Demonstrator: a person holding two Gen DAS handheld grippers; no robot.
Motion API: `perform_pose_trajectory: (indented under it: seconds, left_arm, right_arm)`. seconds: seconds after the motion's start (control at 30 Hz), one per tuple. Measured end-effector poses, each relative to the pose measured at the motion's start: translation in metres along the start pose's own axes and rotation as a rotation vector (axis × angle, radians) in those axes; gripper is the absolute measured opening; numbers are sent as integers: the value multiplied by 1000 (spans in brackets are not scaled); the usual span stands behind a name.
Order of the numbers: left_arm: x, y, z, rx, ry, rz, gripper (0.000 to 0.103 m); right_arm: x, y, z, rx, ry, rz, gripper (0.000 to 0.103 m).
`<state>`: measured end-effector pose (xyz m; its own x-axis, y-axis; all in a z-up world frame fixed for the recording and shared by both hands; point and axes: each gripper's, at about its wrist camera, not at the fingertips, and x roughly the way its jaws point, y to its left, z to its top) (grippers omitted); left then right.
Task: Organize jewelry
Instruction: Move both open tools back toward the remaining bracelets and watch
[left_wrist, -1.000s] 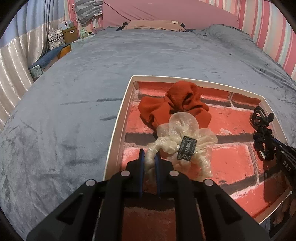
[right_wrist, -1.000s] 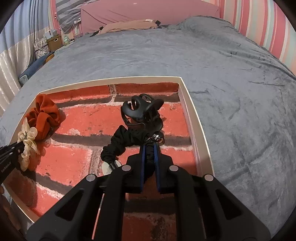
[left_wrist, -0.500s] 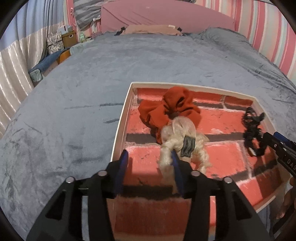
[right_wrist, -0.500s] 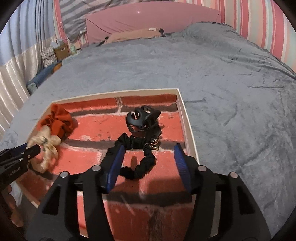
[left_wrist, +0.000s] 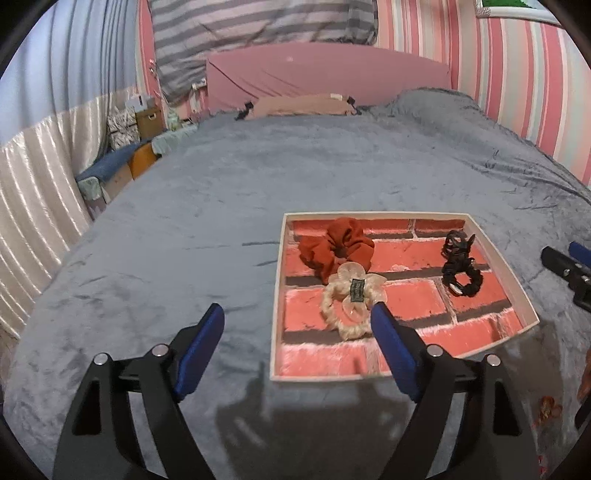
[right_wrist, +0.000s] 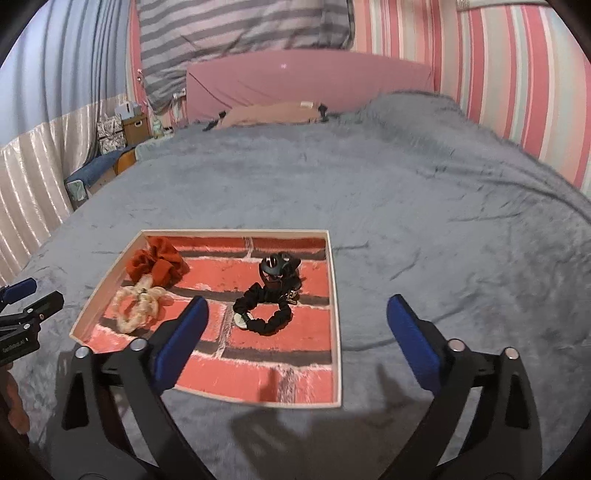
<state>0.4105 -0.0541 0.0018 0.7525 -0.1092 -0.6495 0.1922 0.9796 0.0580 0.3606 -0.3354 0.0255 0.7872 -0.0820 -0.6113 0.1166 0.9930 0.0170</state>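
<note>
A shallow tray (left_wrist: 277, 295) (right_wrist: 334, 332) with a red brick-print floor lies on the grey bed. In it lie a rust-red scrunchie (left_wrist: 334, 247) (right_wrist: 157, 262), a cream scrunchie (left_wrist: 351, 299) (right_wrist: 138, 304), a black scrunchie (left_wrist: 463, 280) (right_wrist: 266, 310) and a black hair claw (left_wrist: 456, 242) (right_wrist: 277, 267). My left gripper (left_wrist: 297, 321) is open and empty, held above the tray's near left edge. My right gripper (right_wrist: 297, 314) is open and empty, held above the tray's near right part. Each gripper's tip shows at the edge of the other's view.
The grey plush blanket (left_wrist: 184, 221) covers the bed all around the tray. A pink headboard (left_wrist: 325, 77) and a tan pillow (left_wrist: 303, 105) are at the far end. Boxes and clutter (left_wrist: 136, 122) stand beside the bed at far left. Striped walls lie behind.
Both grippers opened, let go of the cream and black scrunchies in the tray, then lifted up and drew back toward me with jaws wide.
</note>
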Motion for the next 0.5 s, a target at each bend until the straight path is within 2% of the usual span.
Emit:
perform_pose_trajectory:
  seconds: [0.27, 0.5]
  left_arm:
    - [-69, 17, -29, -19, -44, -10, 84]
    - [-109, 25, -72, -43, -29, -26, 84]
  right_arm:
    - [-75, -1, -15, -28, -35, -9, 99]
    - [-122, -1, -57, -26, -33, -20, 99]
